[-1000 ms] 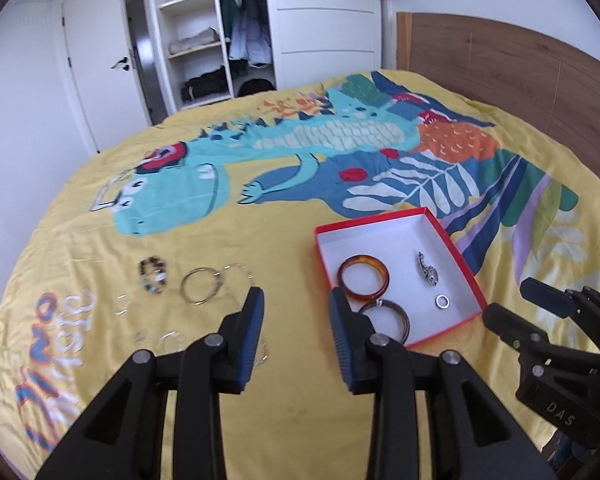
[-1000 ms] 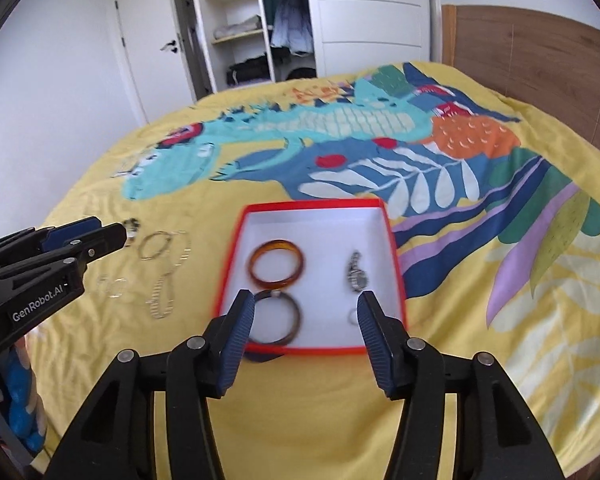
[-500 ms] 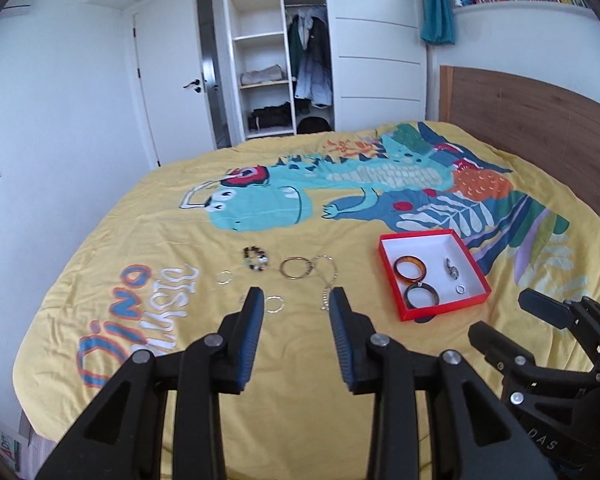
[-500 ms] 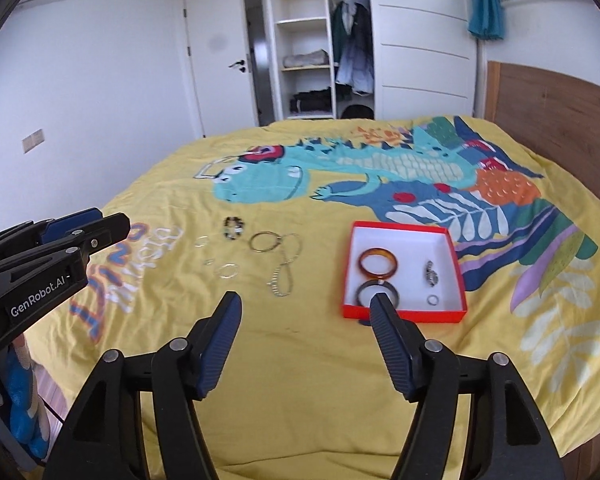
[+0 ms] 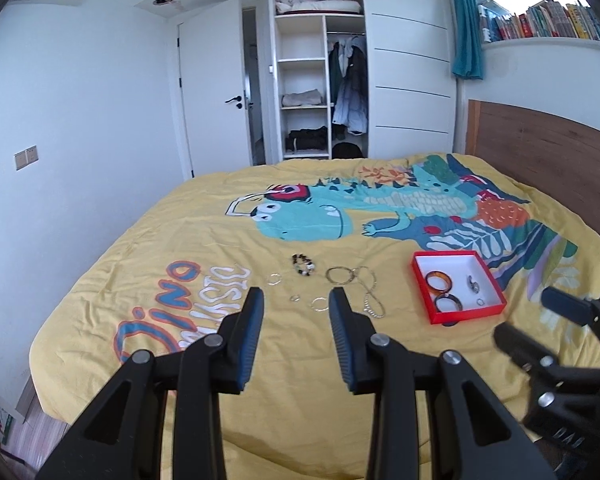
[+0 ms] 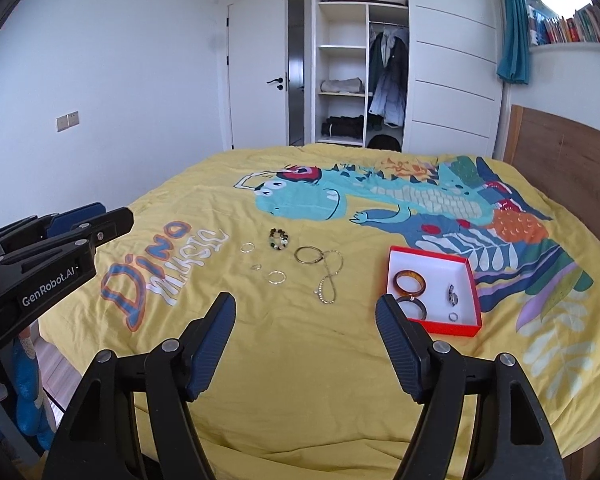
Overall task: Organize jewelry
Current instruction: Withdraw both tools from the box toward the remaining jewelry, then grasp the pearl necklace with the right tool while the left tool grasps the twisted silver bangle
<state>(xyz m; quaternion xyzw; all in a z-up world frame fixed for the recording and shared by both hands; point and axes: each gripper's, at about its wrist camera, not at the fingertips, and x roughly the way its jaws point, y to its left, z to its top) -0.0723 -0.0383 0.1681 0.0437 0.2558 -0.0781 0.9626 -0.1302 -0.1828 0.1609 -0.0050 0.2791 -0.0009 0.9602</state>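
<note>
Right wrist view has the right gripper (image 6: 305, 326) low in frame, jaws opening with nothing between them; the left gripper (image 5: 296, 322) is parted and empty too. Four pieces lie in the box (image 6: 471, 284) at centre right; chain (image 6: 329, 276), rings and beads (image 6: 279, 238) wait mid-frame. Next, I'd guess, comes reaching down for a loose piece.

A red box (image 6: 436, 326) with white inside lies open on the yellow bed cover. Inside it, an amber bangle (image 6: 409, 282) lies flat, and a dark bangle (image 6: 413, 307) lies just beside it, nearer to the front wall. A small silver piece (image 6: 453, 295) and a small ring (image 6: 453, 317) are also in the box. To the left of the box, on the cover, lie a chain (image 6: 329, 278), a thin gold bangle (image 6: 309, 255), a beaded bracelet (image 6: 279, 238) and three small rings (image 6: 277, 277).
</note>
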